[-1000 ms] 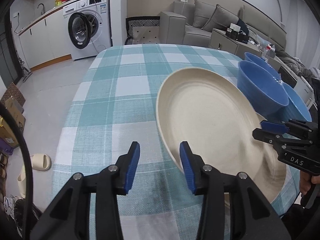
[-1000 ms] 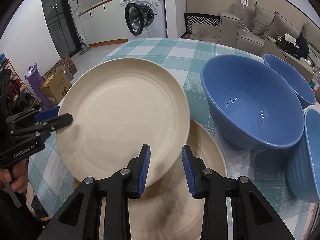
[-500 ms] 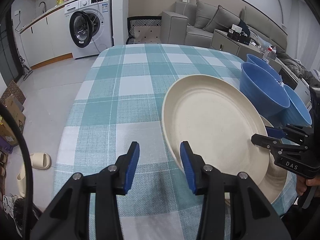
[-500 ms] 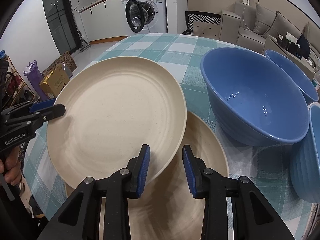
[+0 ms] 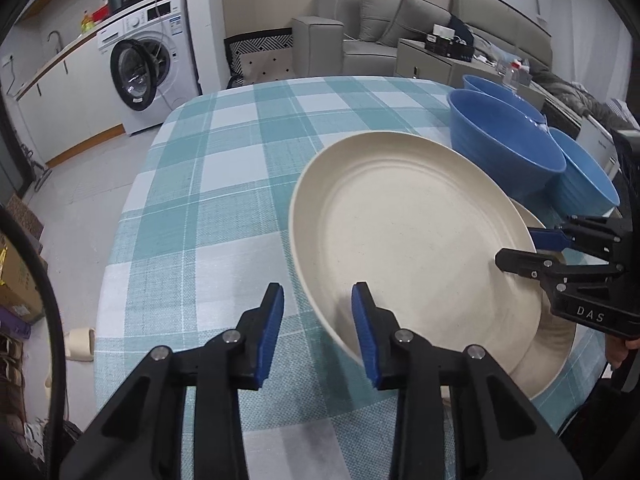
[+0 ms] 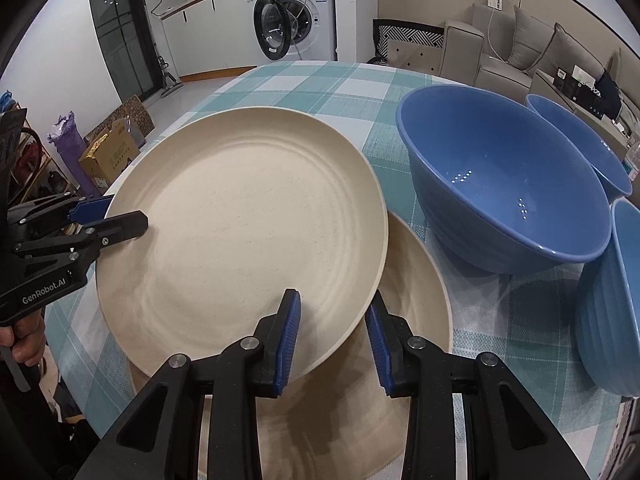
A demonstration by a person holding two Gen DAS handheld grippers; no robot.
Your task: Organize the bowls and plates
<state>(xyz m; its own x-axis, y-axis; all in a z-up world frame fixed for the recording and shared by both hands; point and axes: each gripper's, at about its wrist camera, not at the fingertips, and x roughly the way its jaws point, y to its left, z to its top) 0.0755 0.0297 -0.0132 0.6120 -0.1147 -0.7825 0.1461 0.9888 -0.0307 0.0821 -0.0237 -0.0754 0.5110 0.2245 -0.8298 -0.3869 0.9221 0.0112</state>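
In the left wrist view, a white washing machine [image 5: 148, 68] with a round dark door stands at the upper left. The woven teal-and-white checked tablecloth [image 5: 220, 200] fills the middle. At the bottom, the left gripper [image 5: 316, 300] has black arms and ribbed blue pads. Its jaws have just been closing, with the near rim of the upper plate [image 5: 400, 232] between them, and they now pinch that rim.

This plate is round, matte cream and faintly speckled, with shallow rings. It sits tilted over the lower plate [image 6: 412, 288], a matching one lying flat on the cloth.

In the right wrist view, the right gripper [image 6: 334, 300] at bottom centre is clamped on the opposite rim, one finger over it and one under. To the right sit three glossy blue bowls with ribbed outsides: a large bowl [image 6: 500, 184], a second bowl [image 6: 580, 140] behind it and a third bowl [image 6: 616, 300] cut off by the right edge.

The upper plate hides most of the lower one. I cannot tell whether the two plates touch.
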